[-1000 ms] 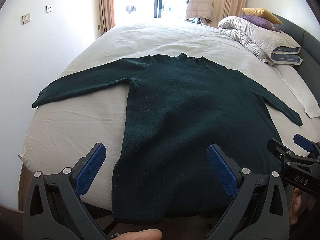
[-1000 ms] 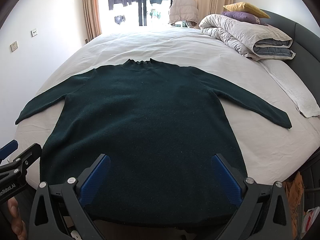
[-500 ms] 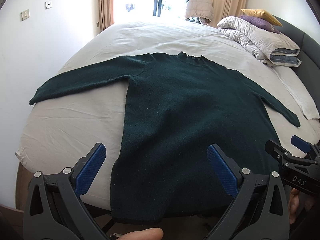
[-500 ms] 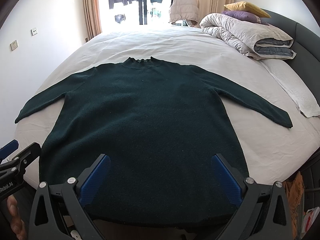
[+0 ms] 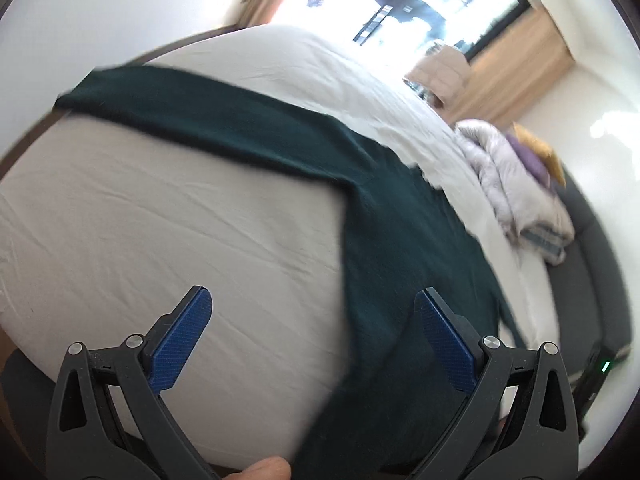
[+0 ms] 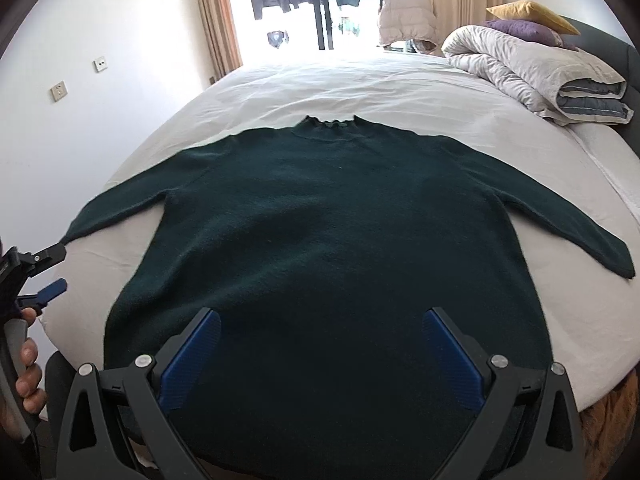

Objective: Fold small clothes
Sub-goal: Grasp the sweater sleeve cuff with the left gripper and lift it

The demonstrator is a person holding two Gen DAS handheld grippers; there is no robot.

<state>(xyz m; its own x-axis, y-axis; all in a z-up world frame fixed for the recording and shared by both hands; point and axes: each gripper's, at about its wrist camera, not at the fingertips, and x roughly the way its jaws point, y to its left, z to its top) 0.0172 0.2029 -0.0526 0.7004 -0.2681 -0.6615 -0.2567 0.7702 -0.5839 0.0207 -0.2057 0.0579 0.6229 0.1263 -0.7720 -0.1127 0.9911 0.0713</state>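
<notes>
A dark green sweater (image 6: 340,232) lies flat on the white bed (image 6: 400,88), neck away from me, both sleeves spread out. My right gripper (image 6: 320,340) is open and empty above the sweater's bottom hem. My left gripper (image 5: 314,320) is open and empty, tilted, over bare sheet beside the sweater's left side (image 5: 392,240); the left sleeve (image 5: 192,116) stretches across ahead of it. In the right wrist view the left gripper (image 6: 52,272) sits at the far left, just off the left cuff (image 6: 80,232).
A folded duvet (image 6: 532,64) with purple and yellow pillows (image 6: 528,16) lies at the bed's back right. A beige jacket (image 6: 404,16) stands by the bright window. A white wall with sockets (image 6: 60,90) runs along the left. The left wrist view is blurred.
My left gripper has swung left and tilted, moving off the hem to the sheet near the left sleeve. My right gripper has hardly moved. Both stay open.
</notes>
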